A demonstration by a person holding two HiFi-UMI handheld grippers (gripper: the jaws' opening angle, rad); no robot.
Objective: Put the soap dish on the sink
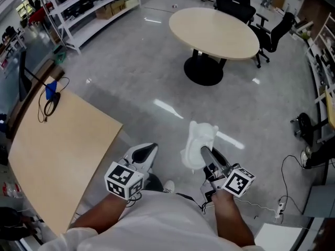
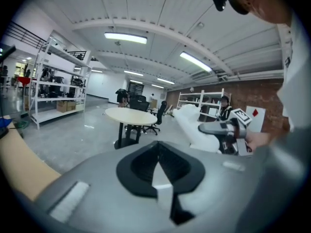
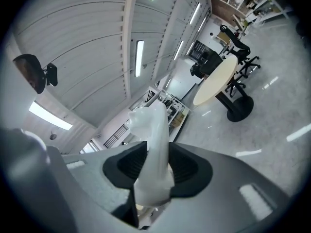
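The soap dish (image 1: 199, 141) is white and glossy. It stands edge-up between the jaws of my right gripper (image 1: 207, 153), which is shut on it and holds it out level over the grey floor. In the right gripper view the soap dish (image 3: 151, 140) rises between the black pads of the right gripper (image 3: 153, 174). My left gripper (image 1: 147, 151) is beside it on the left, its jaws together with nothing in them. The left gripper view shows the left gripper (image 2: 158, 161) shut, with the soap dish (image 2: 193, 125) and right gripper (image 2: 216, 128) off to the right. No sink shows in any view.
A round beige table (image 1: 214, 33) on a black foot stands ahead, with black office chairs (image 1: 275, 33) behind it. A wooden tabletop (image 1: 57, 150) lies close on the left. White shelving racks (image 1: 89, 9) line the far left. Cables (image 1: 290, 166) trail on the floor at right.
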